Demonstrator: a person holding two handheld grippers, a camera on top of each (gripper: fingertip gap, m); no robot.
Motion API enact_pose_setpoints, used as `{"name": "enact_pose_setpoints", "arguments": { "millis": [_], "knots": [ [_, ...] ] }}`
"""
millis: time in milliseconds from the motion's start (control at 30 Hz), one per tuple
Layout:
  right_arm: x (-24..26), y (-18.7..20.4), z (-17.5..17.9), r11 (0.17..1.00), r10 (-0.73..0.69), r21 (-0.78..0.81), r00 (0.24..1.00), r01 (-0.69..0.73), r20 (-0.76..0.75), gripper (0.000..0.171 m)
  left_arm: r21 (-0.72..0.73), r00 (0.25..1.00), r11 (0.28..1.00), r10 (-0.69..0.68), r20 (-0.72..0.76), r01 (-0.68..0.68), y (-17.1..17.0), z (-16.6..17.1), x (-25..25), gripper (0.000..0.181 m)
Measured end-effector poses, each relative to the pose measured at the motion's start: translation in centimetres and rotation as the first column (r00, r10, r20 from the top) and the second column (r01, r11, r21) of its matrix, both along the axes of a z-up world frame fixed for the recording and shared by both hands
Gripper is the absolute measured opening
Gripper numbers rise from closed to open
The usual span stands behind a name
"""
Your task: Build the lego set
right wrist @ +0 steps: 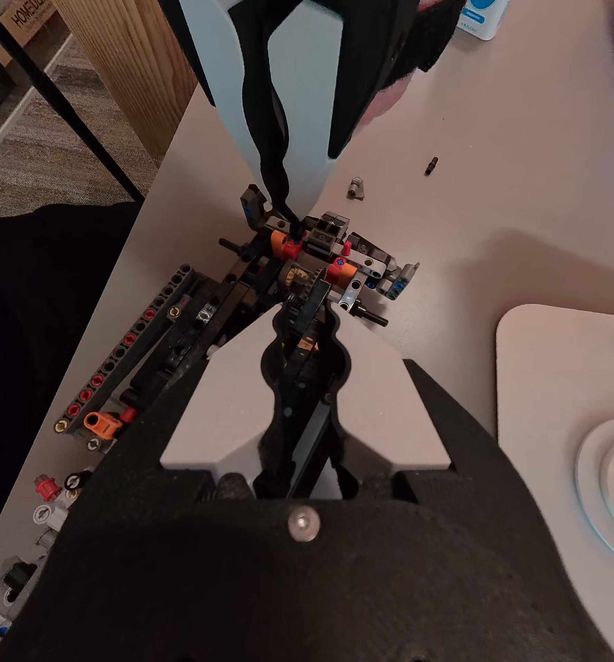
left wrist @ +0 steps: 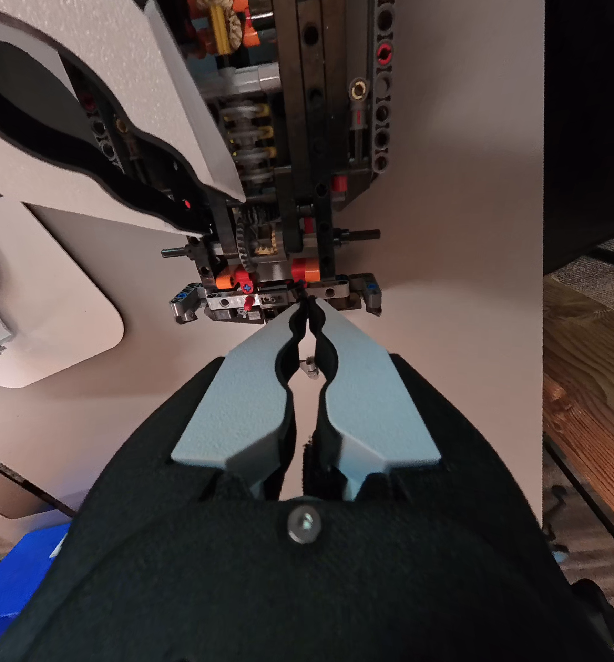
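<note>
a long black, grey and orange lego technic chassis [right wrist: 248, 308] lies on the pale counter [right wrist: 477, 250]. the right tool [right wrist: 303, 315] is clamped on its black beam. the left tool [left wrist: 307, 304], fingertips pinched on a small dark piece, meets the chassis's near end, along its long axis.

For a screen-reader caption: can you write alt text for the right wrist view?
The right tool is clamped on a black beam of a partly built lego model lying on a pale table. Opposite, the left tool pinches a small black piece at the model's far end, with loose pieces scattered nearby.
</note>
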State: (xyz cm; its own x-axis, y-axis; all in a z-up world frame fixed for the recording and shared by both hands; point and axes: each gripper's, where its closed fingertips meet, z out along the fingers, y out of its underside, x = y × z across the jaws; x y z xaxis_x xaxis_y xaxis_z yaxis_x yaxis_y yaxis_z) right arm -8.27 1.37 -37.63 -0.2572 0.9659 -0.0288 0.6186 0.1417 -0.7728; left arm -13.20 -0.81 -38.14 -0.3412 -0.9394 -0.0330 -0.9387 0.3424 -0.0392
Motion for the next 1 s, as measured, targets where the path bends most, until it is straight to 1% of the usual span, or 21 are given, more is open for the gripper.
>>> {"name": "enact_pose_setpoints", "arguments": {
  "millis": [267, 400, 533, 767, 900, 1000],
  "knots": [
    [0.0, 0.0, 0.0, 1.0, -0.001, -0.004, 1.0, 0.001, 0.002, 0.017, 0.023, 0.999, 1.0, 0.021, 0.024, -0.021, 0.0, 0.0, 0.1, 0.0],
    [0.1, 0.0, 0.1, 1.0, -0.002, -0.006, 1.0, 0.002, 0.001, 0.017, 0.066, 0.995, 0.995, 0.072, 0.072, -0.077, 0.3, 0.2, 0.0, 0.001],
    [0.0, 0.0, 0.1, 1.0, -0.004, -0.008, 1.0, 0.004, 0.0, 0.016, 0.144, 0.98, 0.977, 0.137, 0.144, -0.158, 0.9, 0.8, -0.4, 0.002],
    [0.0, 0.1, 0.1, 1.0, -0.005, -0.015, 1.0, 0.005, -0.002, 0.016, 0.194, 0.932, 0.937, 0.232, 0.279, -0.291, 0.7, 1.1, -1.2, 0.004],
    [0.1, 0.3, 0.9, 1.0, -0.017, 0.005, 0.999, 0.017, -0.028, 0.017, 0.2, 0.887, 0.911, 0.268, 0.376, -0.36, 0.6, 0.8, -1.3, 0.005],
    [-0.1, 0.0, 2.2, 1.0, -0.012, 0.025, 0.998, 0.013, -0.064, 0.015, 0.194, 0.833, 0.888, 0.288, 0.472, -0.416, 0.6, 0.9, -1.2, 0.005]
  ]
}}
